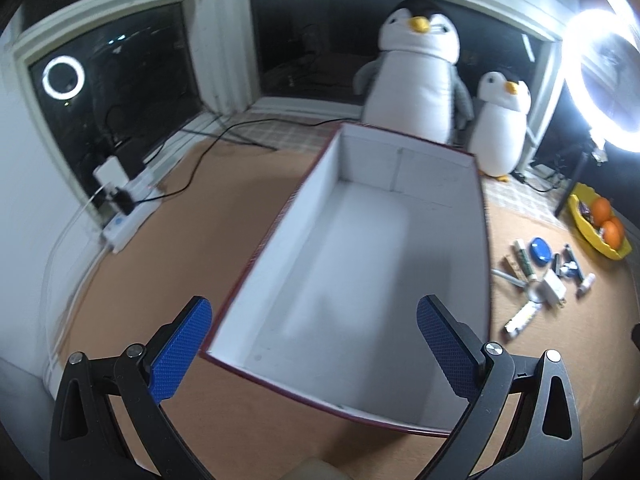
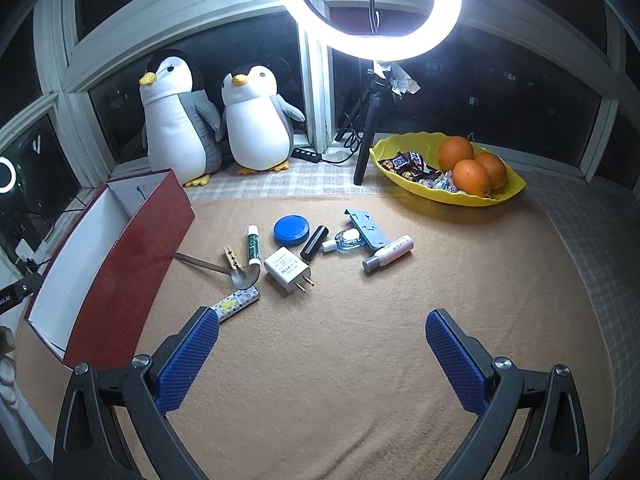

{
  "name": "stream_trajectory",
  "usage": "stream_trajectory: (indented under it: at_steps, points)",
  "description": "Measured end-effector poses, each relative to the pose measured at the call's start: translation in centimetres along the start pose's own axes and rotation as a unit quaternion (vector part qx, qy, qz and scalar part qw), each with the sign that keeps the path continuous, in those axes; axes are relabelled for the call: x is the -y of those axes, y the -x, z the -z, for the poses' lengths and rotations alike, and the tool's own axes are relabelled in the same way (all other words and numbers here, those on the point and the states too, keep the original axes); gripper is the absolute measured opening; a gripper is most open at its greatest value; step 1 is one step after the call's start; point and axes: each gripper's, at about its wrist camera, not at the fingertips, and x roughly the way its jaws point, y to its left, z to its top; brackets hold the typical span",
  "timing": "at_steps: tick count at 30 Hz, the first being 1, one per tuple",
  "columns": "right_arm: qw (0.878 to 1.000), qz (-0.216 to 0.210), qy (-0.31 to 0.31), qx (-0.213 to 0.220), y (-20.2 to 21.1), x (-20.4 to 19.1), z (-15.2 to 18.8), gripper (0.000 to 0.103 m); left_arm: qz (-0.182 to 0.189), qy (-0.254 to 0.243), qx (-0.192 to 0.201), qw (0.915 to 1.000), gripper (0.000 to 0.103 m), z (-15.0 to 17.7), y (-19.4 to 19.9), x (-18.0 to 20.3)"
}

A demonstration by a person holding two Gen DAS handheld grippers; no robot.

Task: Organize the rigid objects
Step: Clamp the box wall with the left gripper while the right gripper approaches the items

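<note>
Left wrist view, box (image 1: 400, 168) between spread left tongs (image 1: 314, 346)

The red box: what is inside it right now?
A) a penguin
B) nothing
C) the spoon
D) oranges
B: the left wrist view looks straight into the box and shows only its bare white floor and walls, while the spoon lies outside on the mat.
</note>
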Motion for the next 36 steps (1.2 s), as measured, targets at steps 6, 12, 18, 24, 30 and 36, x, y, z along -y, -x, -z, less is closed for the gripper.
stream_trajectory:
  at_steps: [6,12,18,24,30,36]
  points:
    - [1.0,0.001,0.012,0.006,-0.3,-0.6,0.3,0.102,-0.034,0.021,-0.011,0.9991,0.1,0.4,-1.7,-2.5]
    - [1.0,-0.005,0.023,0.003,-0.8,-1.3,0.6,0.102,-0.054,0.03,-0.026,0.9977,0.098,1.0,-3.3,-4.2]
    - [1.0,-0.007,0.023,-0.006,-1.3,-1.5,0.9,0.102,-0.059,0.042,-0.045,0.9964,0.078,1.6,-4.5,-5.0]
    - [1.0,-0.006,0.024,-0.016,-1.8,-1.4,1.2,0.102,-0.06,0.04,-0.05,0.9961,0.057,1.8,-5.2,-5.2]
    - [0.999,-0.006,0.015,-0.032,-2.7,-0.8,1.5,0.098,-0.056,0.033,-0.051,0.9966,0.034,2.1,-5.9,-5.0]
    - [0.998,-0.013,0.004,-0.056,-4.0,0.2,1.8,0.081,-0.061,0.027,-0.049,0.9966,0.028,2.0,-6.0,-4.7]
